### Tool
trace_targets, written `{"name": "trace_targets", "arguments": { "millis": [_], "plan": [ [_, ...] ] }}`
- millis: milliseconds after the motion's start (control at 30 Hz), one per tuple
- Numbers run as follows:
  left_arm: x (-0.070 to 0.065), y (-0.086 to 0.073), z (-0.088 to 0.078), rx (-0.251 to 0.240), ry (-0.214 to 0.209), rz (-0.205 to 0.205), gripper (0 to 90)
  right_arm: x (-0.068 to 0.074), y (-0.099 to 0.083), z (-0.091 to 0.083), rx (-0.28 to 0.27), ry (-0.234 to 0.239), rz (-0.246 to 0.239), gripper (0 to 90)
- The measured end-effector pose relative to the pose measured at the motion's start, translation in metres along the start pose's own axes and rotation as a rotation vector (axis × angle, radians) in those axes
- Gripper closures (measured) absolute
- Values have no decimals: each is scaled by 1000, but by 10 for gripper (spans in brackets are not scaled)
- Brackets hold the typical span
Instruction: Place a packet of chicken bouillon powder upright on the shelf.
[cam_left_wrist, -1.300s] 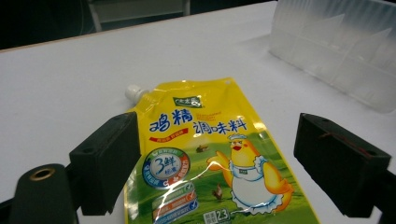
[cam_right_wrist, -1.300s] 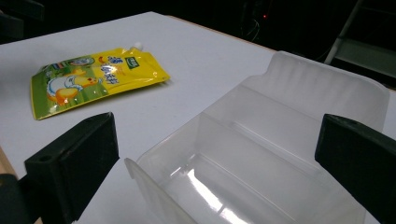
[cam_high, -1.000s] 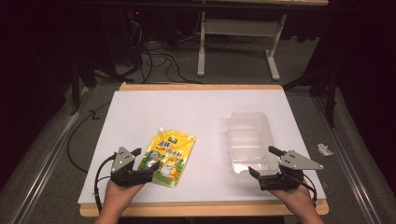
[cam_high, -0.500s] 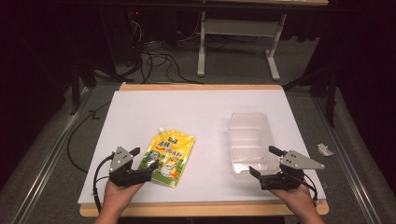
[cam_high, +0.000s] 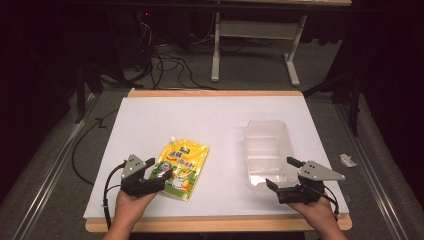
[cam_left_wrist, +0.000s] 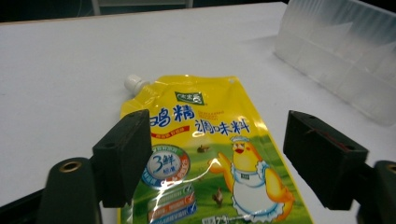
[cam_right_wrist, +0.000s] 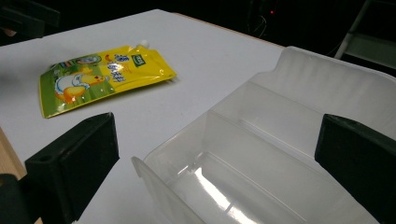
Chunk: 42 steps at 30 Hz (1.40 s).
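Nothing much had moved over the last second: both hands stayed at the near edge of the table, with only a slight settling of the right gripper (cam_high: 280, 175) toward the clear container (cam_high: 266, 150). Nearest the person, the left gripper (cam_high: 161, 168) hovered low over the bottom end of the yellow pouch (cam_high: 181, 166), its jaws spread wide to either side of the printed face and not yet closed on it; in the left gripper view the pouch (cam_left_wrist: 210, 154) lay flat between them, its white spout (cam_left_wrist: 134, 84) pointing away. The right gripper's jaws were likewise parted, straddling the near end of the container (cam_right_wrist: 280, 154), whose compartments looked empty. Judged from this, the work had barely begun: the pouch was not grasped and nothing had gone into the container. Whether either gripper touched its object could not be told. The pouch's lower edge was cut off in the left gripper view, and the container's far wall blurred against the white table (cam_high: 210, 115) beyond.
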<state>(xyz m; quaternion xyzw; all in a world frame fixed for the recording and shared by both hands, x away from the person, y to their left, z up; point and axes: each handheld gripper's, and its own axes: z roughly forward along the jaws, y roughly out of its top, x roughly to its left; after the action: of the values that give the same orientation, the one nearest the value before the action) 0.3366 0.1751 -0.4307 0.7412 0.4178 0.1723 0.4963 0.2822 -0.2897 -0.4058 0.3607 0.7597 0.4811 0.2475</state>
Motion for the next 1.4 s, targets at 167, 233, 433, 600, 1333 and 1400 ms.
{"name": "trace_targets", "arguments": {
  "millis": [167, 233, 433, 600, 1333, 1400],
  "plan": [
    [9, 11, 14, 57, 8, -14, 261, 0, -1, 1, 18, 16, 16, 0],
    [17, 16, 20, 82, 16, -26, 261, 0, -1, 1, 22, 18, 21, 0],
    [36, 28, 39, 143, 35, -48, 262, 0, -1, 1, 23, 23, 15, 0],
    [48, 31, 51, 181, 41, -86, 261, -1, -2, 1, 28, 25, 19, 0],
    [96, 22, 106, 313, -37, -232, 421, 2, -4, 5, 43, 48, 2, 0],
    [95, 22, 107, 310, -41, -232, 459, 3, -3, 4, 35, 47, 5, 0]
  ]
}}
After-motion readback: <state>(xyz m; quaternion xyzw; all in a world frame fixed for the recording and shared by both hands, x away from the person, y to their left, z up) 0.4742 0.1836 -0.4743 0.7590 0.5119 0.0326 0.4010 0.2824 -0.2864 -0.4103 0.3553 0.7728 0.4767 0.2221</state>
